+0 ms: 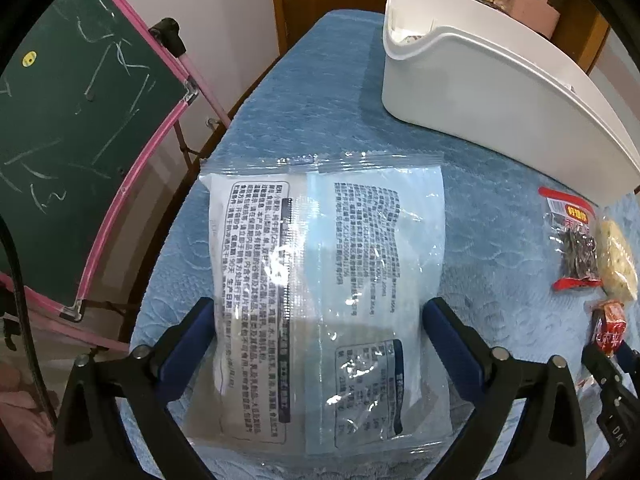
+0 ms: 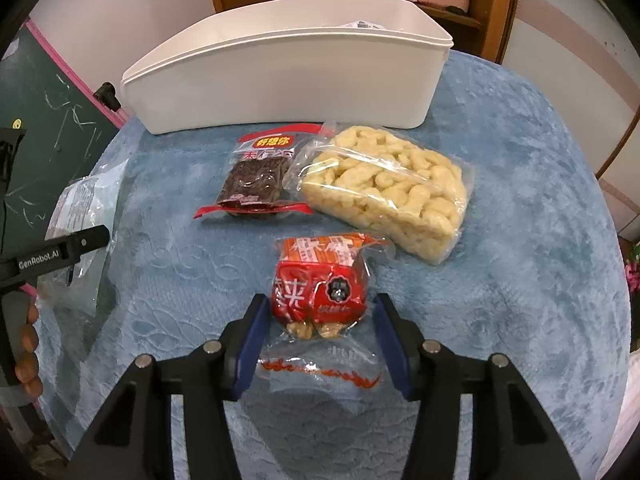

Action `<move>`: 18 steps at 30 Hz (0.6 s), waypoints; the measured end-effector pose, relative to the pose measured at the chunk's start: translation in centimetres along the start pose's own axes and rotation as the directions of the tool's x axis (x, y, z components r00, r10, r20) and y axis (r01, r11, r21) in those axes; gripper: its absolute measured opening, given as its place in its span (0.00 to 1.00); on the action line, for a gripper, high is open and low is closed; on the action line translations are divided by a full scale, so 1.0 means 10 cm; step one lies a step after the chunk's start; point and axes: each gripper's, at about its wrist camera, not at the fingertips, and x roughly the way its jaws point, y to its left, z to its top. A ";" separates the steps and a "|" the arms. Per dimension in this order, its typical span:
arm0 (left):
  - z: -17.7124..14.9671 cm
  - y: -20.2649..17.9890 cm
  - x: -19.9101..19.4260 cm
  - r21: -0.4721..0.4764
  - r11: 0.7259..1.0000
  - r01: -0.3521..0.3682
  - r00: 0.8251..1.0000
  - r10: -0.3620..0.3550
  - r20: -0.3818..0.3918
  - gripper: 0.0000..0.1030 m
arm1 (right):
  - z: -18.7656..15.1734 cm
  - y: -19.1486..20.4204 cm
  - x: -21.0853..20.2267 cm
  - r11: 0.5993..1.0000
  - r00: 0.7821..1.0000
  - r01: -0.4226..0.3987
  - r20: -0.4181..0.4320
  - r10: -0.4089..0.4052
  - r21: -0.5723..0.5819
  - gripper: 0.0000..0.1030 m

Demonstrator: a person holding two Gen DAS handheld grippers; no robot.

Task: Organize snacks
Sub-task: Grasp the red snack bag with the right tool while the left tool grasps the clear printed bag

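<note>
A large clear bag with printed labels [image 1: 324, 280] lies flat on the blue cloth. My left gripper [image 1: 319, 304] straddles it, both blue pads pressing its long edges, which pinch in slightly there. The same bag [image 2: 84, 208] appears at the far left of the right wrist view. A small red snack packet [image 2: 320, 284] with nuts showing at its clear end lies between the fingers of my right gripper [image 2: 321, 300]. A thin gap shows on each side, so it stands open. A white bin [image 2: 280, 92] stands behind.
A red-trimmed packet of dark fruit [image 2: 252, 184] and a clear bag of pale puffed pieces [image 2: 384, 196] lie in front of the bin. A green chalkboard with a pink frame [image 1: 80, 120] stands past the table's left edge. A person's hand [image 2: 28, 344] holds the left gripper.
</note>
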 end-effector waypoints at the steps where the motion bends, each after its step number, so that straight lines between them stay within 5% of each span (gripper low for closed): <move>1: -0.02 -0.02 -0.02 0.000 1.000 0.001 1.000 -0.001 0.003 0.93 | 0.00 0.00 0.00 1.000 1.000 -0.004 -0.001 0.004 0.006 0.50; 18: -0.09 -0.04 -0.37 0.052 0.990 0.130 0.989 -0.133 0.063 0.88 | -0.13 0.00 -0.31 0.998 0.998 -0.056 0.026 0.055 0.018 0.48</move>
